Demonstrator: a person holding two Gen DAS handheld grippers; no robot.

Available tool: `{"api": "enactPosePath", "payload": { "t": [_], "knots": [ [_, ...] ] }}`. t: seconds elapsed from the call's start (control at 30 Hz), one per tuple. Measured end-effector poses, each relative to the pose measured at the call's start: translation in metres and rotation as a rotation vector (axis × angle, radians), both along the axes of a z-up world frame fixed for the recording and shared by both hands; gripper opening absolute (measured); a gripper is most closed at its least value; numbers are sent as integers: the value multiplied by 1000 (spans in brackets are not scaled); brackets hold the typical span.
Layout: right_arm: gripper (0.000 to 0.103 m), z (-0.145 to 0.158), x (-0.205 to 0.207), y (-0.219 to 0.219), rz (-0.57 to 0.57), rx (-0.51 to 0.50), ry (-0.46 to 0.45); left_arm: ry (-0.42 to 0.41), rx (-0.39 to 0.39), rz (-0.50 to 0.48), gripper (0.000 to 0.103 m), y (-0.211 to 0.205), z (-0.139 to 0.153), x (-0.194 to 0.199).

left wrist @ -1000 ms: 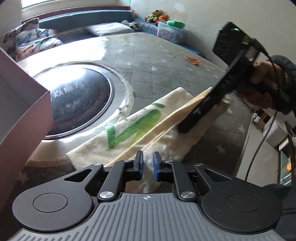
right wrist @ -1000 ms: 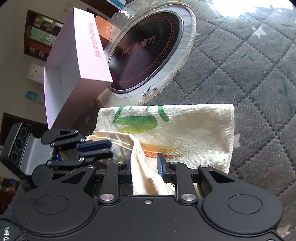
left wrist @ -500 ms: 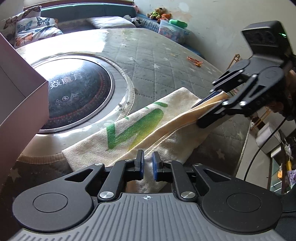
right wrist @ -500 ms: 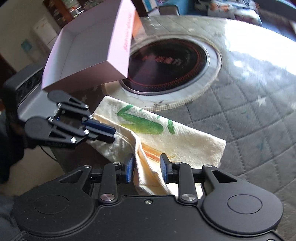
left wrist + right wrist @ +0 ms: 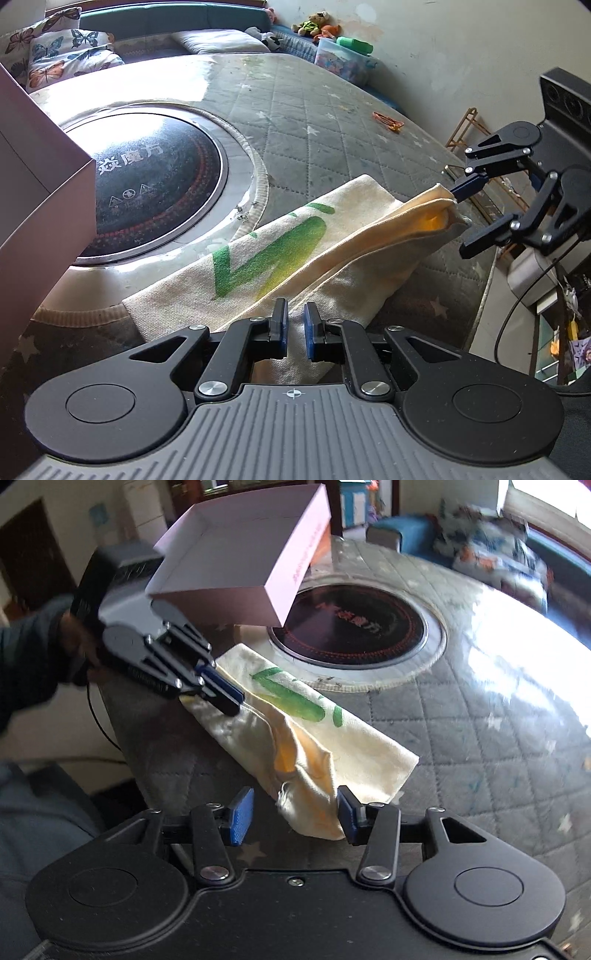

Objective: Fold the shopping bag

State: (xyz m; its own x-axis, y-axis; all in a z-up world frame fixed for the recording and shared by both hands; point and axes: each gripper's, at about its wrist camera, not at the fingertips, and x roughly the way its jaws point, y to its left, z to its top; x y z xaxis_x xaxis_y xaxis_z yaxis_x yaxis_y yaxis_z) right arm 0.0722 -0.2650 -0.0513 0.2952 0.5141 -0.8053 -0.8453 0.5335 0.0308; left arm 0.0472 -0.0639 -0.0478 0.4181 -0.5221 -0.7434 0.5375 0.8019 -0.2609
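A cream canvas shopping bag with a green print lies folded lengthwise on the grey quilted tabletop, near its front edge. My left gripper is shut on the bag's near end; the right wrist view shows that left gripper pinching a corner of the bag. My right gripper is opening. The bag's other end hangs loosely between its blue pads, touching only the right-hand one. In the left wrist view the right gripper straddles that raised end over the table's edge.
An open pink cardboard box stands beside the bag, partly over a round black induction hob set into the quilted table cover. An orange clip lies far off. The table edge runs just past the bag's end.
My right gripper has rolled, risen a little and spread its jaws, releasing the fold of the bag it pinched. The left gripper stays shut in the same place.
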Motion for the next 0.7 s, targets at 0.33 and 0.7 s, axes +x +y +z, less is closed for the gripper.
{"api": "enactPosePath", "payload": {
  "t": [0.33,0.7],
  "knots": [
    [28,-21,44,-54,-315,281,400,3,8,-16,10,-2,1,2],
    [25,-56,73,-81,-594,399,688,8,11,-27,10,-3,-1,4]
  ]
}}
